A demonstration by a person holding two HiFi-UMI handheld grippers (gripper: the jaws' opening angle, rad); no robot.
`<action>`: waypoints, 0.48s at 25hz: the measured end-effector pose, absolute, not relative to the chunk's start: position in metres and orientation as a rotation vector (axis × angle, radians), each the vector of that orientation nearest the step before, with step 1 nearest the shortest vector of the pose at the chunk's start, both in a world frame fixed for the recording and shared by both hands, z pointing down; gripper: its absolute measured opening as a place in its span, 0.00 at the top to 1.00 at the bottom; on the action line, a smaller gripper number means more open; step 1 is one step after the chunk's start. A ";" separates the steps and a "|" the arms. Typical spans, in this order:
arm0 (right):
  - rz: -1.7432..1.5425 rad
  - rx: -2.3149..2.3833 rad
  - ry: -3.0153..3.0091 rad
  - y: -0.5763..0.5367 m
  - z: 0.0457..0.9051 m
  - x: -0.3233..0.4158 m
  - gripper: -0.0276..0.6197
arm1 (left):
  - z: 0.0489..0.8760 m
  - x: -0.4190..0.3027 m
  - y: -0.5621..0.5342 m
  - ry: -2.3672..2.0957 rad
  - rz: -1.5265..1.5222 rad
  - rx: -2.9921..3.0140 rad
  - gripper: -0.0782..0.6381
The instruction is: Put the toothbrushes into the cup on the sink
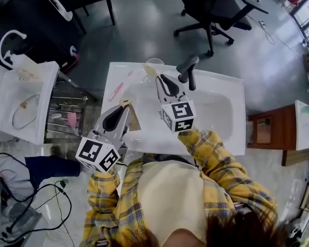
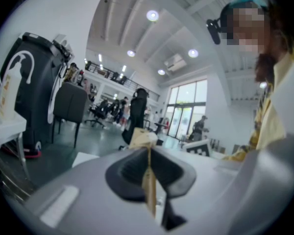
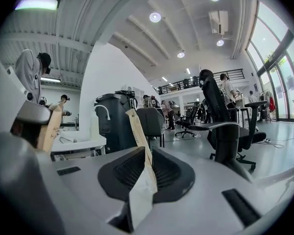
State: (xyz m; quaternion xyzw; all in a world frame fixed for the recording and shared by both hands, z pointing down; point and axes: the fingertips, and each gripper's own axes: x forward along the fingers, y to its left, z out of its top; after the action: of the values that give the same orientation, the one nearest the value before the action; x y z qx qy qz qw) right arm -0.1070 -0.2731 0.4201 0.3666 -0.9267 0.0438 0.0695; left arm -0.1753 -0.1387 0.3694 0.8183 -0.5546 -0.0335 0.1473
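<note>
Left gripper (image 1: 125, 105) jaws pinching tan packet (image 2: 149, 185); right gripper (image 1: 156, 77) likewise, 2nd packet (image 3: 137, 126); faucet (image 1: 188, 71) beside; pink toothbrush (image 1: 116, 91) on sink (image 1: 233, 89).

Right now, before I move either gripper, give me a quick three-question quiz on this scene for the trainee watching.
1. True or false: the pink toothbrush lies on the left deck of the sink, with neither gripper holding it.
2. Which gripper is nearer the cup? A) left gripper B) right gripper
3. Fill in: the left gripper's tan strip and the right gripper's tan strip each sit between jaws that are ___ on them.

Key: 1 true; 2 B; 3 shut.
</note>
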 end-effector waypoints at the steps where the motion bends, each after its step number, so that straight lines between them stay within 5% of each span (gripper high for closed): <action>1: 0.144 1.093 -2.793 -0.270 0.419 -0.105 0.93 | 0.369 -0.175 -0.141 -1.595 -0.098 2.355 0.86; 12: 0.207 1.030 -2.782 -0.246 0.417 -0.080 0.93 | 0.364 -0.166 -0.166 -1.558 -0.092 2.397 0.86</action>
State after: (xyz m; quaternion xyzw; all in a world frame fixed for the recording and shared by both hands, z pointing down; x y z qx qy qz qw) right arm -0.0798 -0.2464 0.4171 0.3452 -0.9322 0.0695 0.0839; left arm -0.1661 -0.1660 0.3642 0.8297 -0.5394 -0.0318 0.1403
